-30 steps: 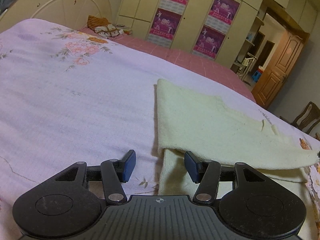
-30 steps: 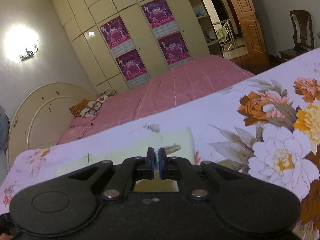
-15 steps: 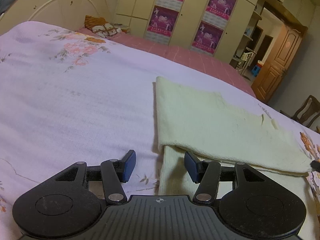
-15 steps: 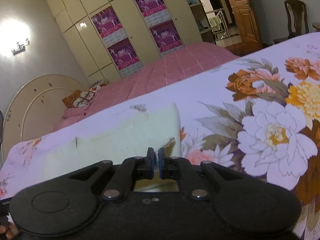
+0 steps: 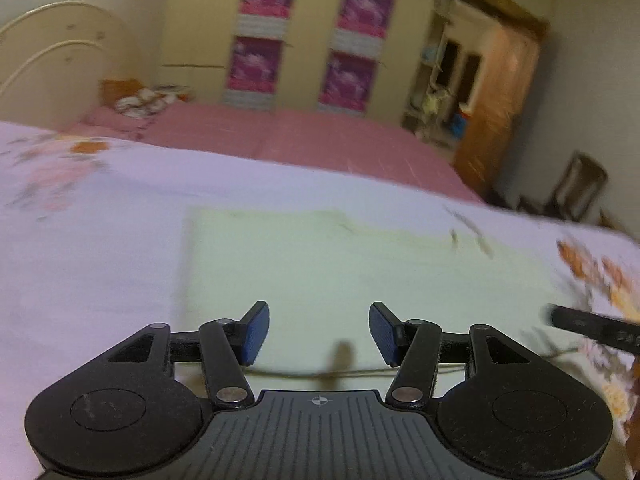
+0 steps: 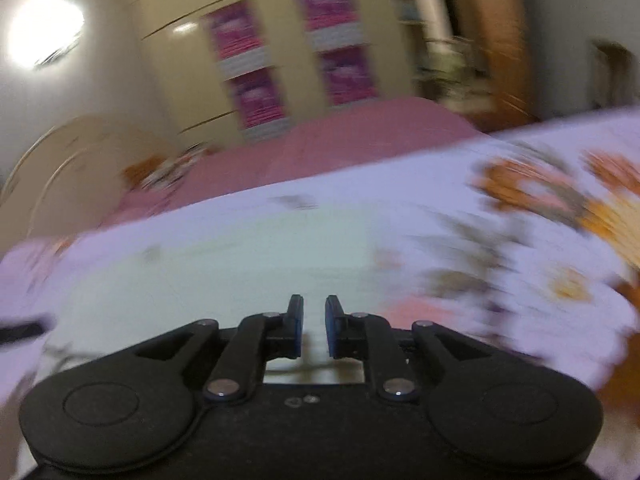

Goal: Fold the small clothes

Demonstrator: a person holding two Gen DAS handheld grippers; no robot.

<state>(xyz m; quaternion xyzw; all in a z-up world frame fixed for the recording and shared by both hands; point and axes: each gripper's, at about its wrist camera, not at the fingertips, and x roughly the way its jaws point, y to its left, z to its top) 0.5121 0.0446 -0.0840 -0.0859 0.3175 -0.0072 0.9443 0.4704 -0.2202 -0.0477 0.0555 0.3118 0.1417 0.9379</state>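
Note:
A pale yellow garment [image 5: 320, 264] lies folded flat on the lilac floral bedspread [image 5: 88, 248]. My left gripper [image 5: 319, 330] hovers over its near edge, open, with nothing between its blue pads. In the right wrist view the same garment [image 6: 224, 272] spreads ahead and to the left. My right gripper [image 6: 314, 330] is over it, its jaws opening to a narrow gap with no cloth between the pads. A black finger of the right gripper [image 5: 592, 326] shows at the right edge of the left wrist view. Both views are blurred by motion.
A pink bed [image 5: 304, 140] lies beyond the bedspread, with a cream headboard [image 5: 60, 60] and a pillow [image 5: 136, 100] at far left. Cream wardrobes with purple posters [image 5: 308, 40] line the back wall. A wooden door [image 5: 500, 112] and a chair [image 5: 576, 188] stand at right.
The right gripper's jaws have parted slightly; the raised layer of the garment now lies flat. The left gripper has shifted right, over the garment. Both views have rolled and blurred.

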